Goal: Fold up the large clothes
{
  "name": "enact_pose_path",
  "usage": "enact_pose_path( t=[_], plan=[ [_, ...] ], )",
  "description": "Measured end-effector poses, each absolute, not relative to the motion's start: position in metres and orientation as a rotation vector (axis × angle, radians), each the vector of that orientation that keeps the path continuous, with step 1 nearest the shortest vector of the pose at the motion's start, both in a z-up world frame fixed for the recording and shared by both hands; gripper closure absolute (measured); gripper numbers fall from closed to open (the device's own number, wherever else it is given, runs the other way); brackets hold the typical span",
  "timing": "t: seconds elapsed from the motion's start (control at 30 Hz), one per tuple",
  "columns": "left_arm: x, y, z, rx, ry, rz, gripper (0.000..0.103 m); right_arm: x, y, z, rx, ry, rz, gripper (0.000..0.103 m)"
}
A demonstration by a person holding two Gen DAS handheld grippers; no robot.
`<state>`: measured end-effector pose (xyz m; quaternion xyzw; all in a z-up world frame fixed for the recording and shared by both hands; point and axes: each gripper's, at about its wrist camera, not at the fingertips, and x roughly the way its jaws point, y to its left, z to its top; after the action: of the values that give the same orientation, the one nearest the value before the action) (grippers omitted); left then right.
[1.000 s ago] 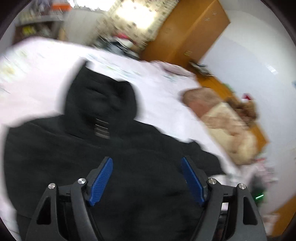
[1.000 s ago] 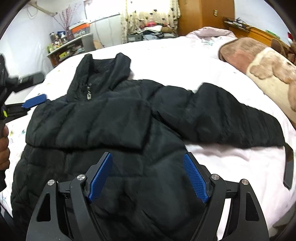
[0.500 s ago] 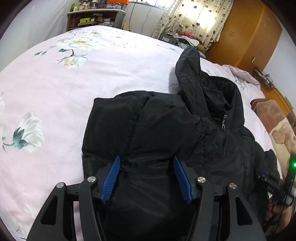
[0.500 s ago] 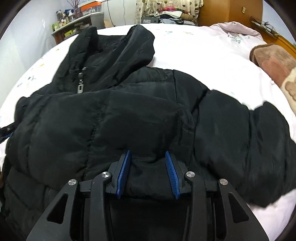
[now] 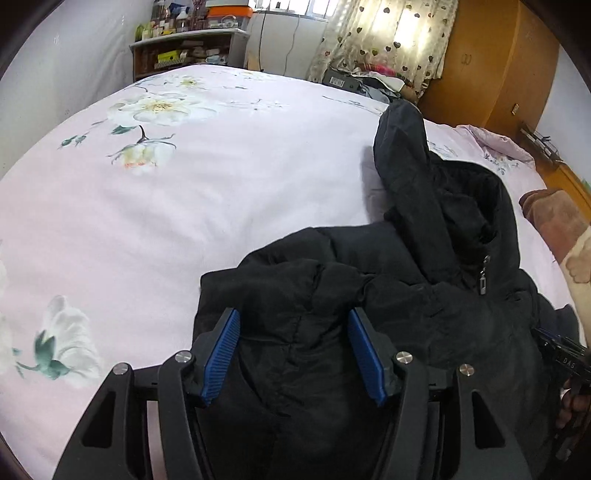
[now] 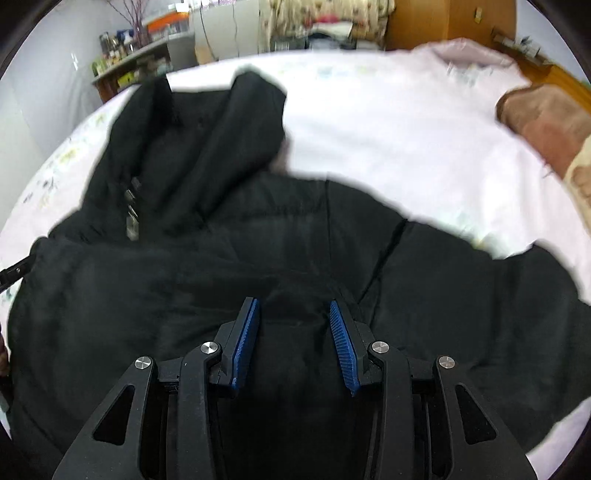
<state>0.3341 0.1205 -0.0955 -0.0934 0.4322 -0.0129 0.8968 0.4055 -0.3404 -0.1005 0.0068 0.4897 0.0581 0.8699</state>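
On the bed (image 5: pixel 221 206) lies the jacket (image 5: pixel 424 295), spread flat w/ one sleeve folded in. We've got left gripper (image 5: pixel 293 350) and right gripper (image 6: pixel 293 339) both part-open w/ fabric between pads, grip unclear, prob. ready for next fold.

A pink floral bedsheet (image 5: pixel 184 192) covers the bed. Behind it stand a cluttered shelf (image 5: pixel 184 51), heart-print curtains (image 5: pixel 384 33) lit by daylight, and a wooden wardrobe (image 5: pixel 491 62).
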Motion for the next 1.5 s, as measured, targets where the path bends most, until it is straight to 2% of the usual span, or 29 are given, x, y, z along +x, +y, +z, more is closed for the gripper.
enact_pose_path(
  t=[0.2, 0.3, 0.4, 0.63, 0.8, 1.0, 1.23, 1.5],
  plan=[
    [0.332, 0.115, -0.089, -0.156, 0.902, -0.015, 0.041, 0.403, -0.341, -0.112, 0.004, 1.032, 0.110, 0.063],
    [0.311, 0.116, -0.057, -0.180, 0.868, -0.058, 0.047, 0.389, -0.343, -0.085, 0.009, 0.999, 0.100, 0.063],
    [0.277, 0.113, -0.038, -0.177, 0.814, -0.108, 0.047, 0.355, -0.347, -0.060, 0.031, 0.934, 0.132, 0.063],
    [0.269, 0.111, -0.087, -0.184, 0.949, -0.067, 0.047, 0.341, -0.350, -0.102, 0.039, 1.050, 0.141, 0.063],
    [0.253, 0.101, -0.059, -0.164, 0.928, -0.075, 0.047, 0.319, -0.354, -0.074, 0.047, 1.022, 0.127, 0.063],
    [0.194, 0.077, -0.018, -0.133, 0.859, -0.139, 0.047, 0.258, -0.372, -0.038, 0.102, 0.958, 0.106, 0.061],
    [0.138, 0.048, 0.004, -0.131, 0.836, -0.214, 0.047, 0.189, -0.391, -0.010, 0.157, 0.913, 0.065, 0.061],
    [0.099, 0.021, 0.025, -0.117, 0.822, -0.254, 0.047, 0.152, -0.406, 0.007, 0.178, 0.882, 0.032, 0.061]
  ],
)
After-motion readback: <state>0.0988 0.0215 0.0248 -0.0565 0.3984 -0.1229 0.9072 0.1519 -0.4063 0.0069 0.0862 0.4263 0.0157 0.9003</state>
